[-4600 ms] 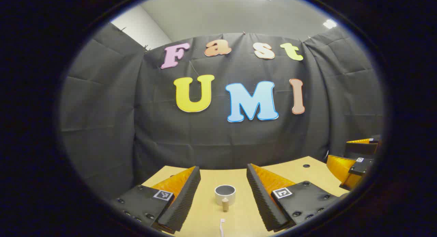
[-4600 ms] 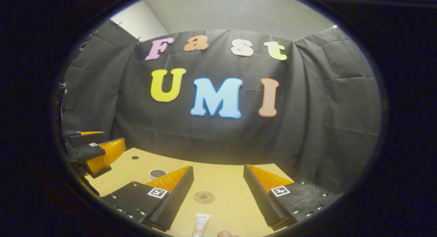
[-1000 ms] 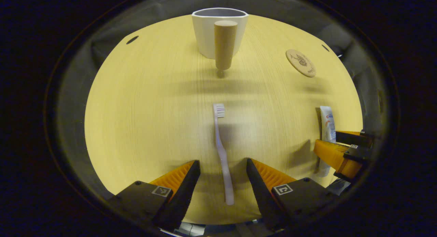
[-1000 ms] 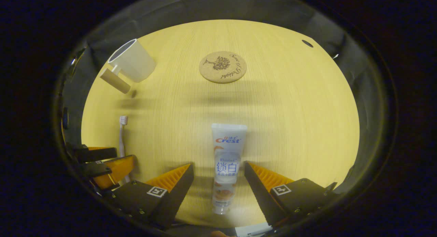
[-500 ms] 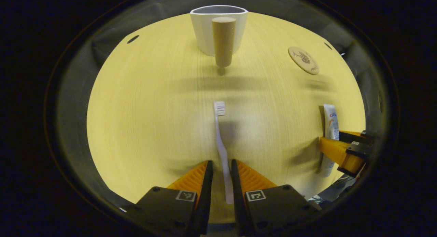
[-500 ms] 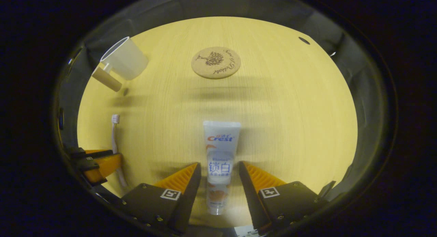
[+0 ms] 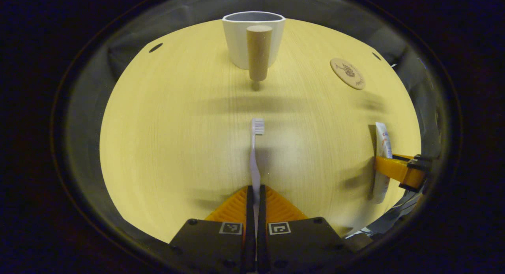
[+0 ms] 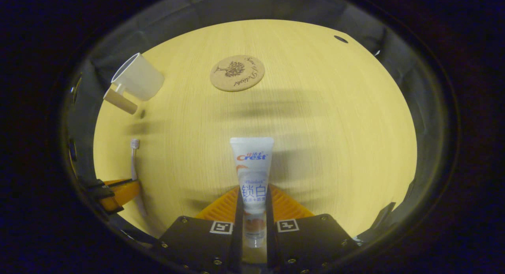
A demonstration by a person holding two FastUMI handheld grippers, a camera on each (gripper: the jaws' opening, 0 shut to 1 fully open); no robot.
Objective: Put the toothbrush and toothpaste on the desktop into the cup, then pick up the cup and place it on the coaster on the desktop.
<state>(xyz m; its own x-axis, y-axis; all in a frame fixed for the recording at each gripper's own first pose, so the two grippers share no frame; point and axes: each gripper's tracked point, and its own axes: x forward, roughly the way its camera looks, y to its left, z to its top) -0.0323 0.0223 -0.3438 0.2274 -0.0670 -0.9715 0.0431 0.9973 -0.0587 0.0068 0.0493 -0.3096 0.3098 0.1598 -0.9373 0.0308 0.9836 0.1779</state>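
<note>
My left fingers (image 7: 254, 195) pinch the toothbrush (image 7: 255, 155); my right fingers (image 8: 252, 205) pinch the toothpaste (image 8: 252, 175). Both point to 12 o'clock. The cup (image 7: 252, 33) stands at 12 o'clock from my left fingers, nearer them.

Cup (image 7: 253, 37) beyond toothbrush (image 7: 255, 155), coaster (image 8: 236, 73) beyond toothpaste (image 8: 252, 179), all on desktop (image 8: 335, 120)

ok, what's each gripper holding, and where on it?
Left gripper: toothbrush, by its handle end. Right gripper: toothpaste, by its cap-end half.
</note>
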